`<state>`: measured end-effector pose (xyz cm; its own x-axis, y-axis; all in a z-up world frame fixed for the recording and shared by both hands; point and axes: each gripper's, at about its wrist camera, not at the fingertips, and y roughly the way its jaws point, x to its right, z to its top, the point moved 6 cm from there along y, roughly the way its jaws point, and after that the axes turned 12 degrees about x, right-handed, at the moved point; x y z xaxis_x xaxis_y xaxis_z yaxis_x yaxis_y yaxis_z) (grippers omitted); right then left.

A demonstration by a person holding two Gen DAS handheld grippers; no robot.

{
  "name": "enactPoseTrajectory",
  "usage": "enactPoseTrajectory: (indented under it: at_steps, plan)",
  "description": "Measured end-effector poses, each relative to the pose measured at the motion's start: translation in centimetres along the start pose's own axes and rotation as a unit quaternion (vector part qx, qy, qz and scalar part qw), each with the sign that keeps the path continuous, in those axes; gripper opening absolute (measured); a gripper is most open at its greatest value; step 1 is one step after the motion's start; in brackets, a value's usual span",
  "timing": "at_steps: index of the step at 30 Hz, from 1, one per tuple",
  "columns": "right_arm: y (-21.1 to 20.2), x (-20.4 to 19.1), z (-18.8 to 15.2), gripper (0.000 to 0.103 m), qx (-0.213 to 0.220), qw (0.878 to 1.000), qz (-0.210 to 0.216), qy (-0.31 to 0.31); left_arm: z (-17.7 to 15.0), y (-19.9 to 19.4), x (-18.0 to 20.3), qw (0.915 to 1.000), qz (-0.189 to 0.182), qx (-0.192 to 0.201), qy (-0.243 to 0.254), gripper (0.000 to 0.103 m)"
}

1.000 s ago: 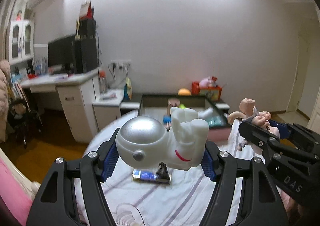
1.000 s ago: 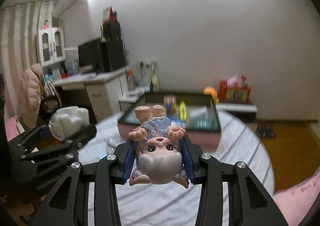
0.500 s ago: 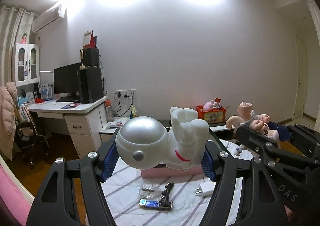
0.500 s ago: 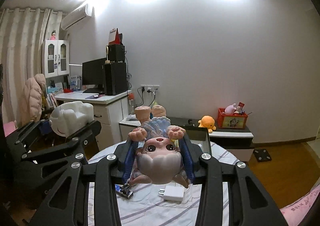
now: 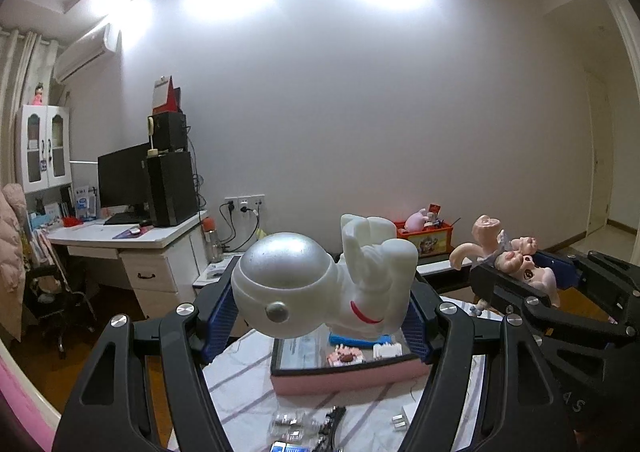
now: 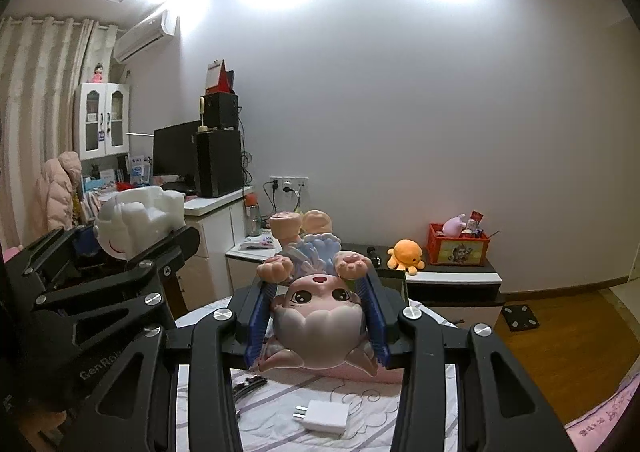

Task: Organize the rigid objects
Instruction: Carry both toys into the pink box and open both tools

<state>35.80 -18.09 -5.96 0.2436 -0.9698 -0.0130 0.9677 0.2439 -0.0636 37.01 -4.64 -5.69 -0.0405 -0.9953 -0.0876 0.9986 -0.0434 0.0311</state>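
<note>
Closest to us, our left tongs [image 5: 320, 316] are clamped by their blue pads onto the white plastic astronaut figure with a silver helmet [image 5: 320, 284], which lies tipped on its side between the jaws. Our right tongs [image 6: 318, 318] are likewise closed tight on the pink-faced doll figure in a pale blue dress [image 6: 316, 304], held upside down with its feet pointing away from us. Each pair of tongs shows beside the other in the opposite view, side by side and apart.

Compared with a second ago, both cameras have tilted up: the room's wall and ceiling lights now fill most of each view, and the round worktop under its striped white cloth [image 5: 248, 384] has slid to the bottom edge. We judge that both figures are lifted clear and are in transit.

Just below and ahead of the left tongs sits the pink-walled, dark-rimmed tray [image 5: 348, 376], already holding a few small items. Under the right tongs lies a white plug adapter [image 6: 322, 416], with a small clear packet [image 5: 290, 426] and dark bits on the cloth under the left pair.

Both figures remain out of the tray, so lowering them into it looks like the next step. Beyond stand a white desk [image 5: 132, 248] and an orange toy crate [image 6: 460, 250].
</note>
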Motion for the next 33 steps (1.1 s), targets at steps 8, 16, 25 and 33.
enactPoseTrajectory:
  at_steps: [8,16,25,33]
  plan:
    - [4.3,2.2,-1.0,0.043,-0.018,1.0,-0.009,-0.003,-1.5,5.3,1.1,0.9998,-0.014,-0.014,0.005,0.07]
    - [11.1,4.5,-4.5,0.043,-0.077,0.997,-0.015,-0.005,-6.5,13.7,2.0,0.995,-0.039,-0.092,-0.003,0.07]
    - [17.3,6.2,-11.7,0.043,-0.183,0.983,-0.001,0.012,-15.5,20.4,2.4,0.9701,-0.054,-0.235,-0.029,0.07]
    - [18.7,5.7,-13.5,0.043,-0.193,0.981,0.018,0.011,-16.9,20.7,1.3,0.9683,-0.026,-0.248,-0.018,0.074]
